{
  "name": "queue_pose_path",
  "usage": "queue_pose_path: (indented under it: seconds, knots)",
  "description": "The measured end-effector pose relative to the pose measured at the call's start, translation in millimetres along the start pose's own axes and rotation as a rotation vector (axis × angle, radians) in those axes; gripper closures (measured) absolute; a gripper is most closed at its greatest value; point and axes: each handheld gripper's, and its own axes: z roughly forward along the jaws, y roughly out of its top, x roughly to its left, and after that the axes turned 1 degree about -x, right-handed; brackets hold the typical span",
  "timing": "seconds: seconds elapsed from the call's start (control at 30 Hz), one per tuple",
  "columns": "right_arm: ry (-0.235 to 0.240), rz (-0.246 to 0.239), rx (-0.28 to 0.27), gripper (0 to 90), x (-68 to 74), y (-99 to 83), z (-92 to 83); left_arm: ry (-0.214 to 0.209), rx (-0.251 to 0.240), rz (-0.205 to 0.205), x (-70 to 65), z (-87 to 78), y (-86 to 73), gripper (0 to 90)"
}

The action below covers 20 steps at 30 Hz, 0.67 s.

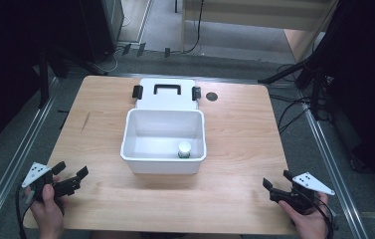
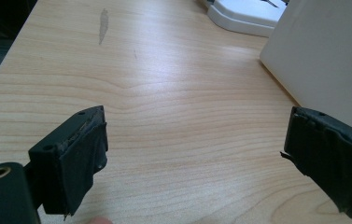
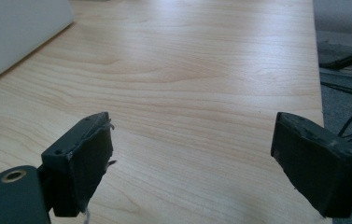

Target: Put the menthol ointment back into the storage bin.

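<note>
A white open box [image 1: 131, 144] stands at the middle of the wooden table [image 1: 234, 129], and a small bottle with a white cap [image 1: 184, 149] is upright in its near right corner. The box's lid [image 1: 167, 93], with a black handle and two black latches, lies flat behind it. My left gripper [image 1: 71, 172] rests at the near left of the table, open, with nothing between its jaws; the box's wall [image 2: 323, 60] is ahead to its right. At the near right my right gripper [image 1: 276, 180] is open and empty too, the box's corner [image 3: 19, 32] far off at its left.
A dark round hole [image 1: 212, 96] sits in the table right of the lid. A grey smear [image 2: 102, 25] marks the wood at the far left. Metal rails [image 1: 21, 159] run along both sides of the table, and cables [image 1: 294, 107] lie on the floor at the right.
</note>
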Motion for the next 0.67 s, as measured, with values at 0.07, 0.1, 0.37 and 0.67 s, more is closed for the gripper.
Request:
queue_pose_path:
  seconds: [0.07,0.1,0.37,0.67]
  knots:
    - [-0.033,0.018,-0.029,13.1,1.2,-2.4,-2.9,-0.003,0.006,0.003,-0.4,0.1,0.1,6.8]
    - [-0.059,0.018,-0.045,13.1,1.7,-3.7,-4.1,-0.003,0.006,0.003,-0.4,0.1,0.1,6.8]
    - [-0.092,0.014,-0.163,6.6,-0.2,-19.0,-15.8,0.001,0.017,0.02,-2.2,1.5,0.3,6.8]
    - [-0.187,0.072,-0.036,5.2,0.7,-15.2,-7.0,0.003,0.022,0.025,-3.7,1.9,0.2,6.8]
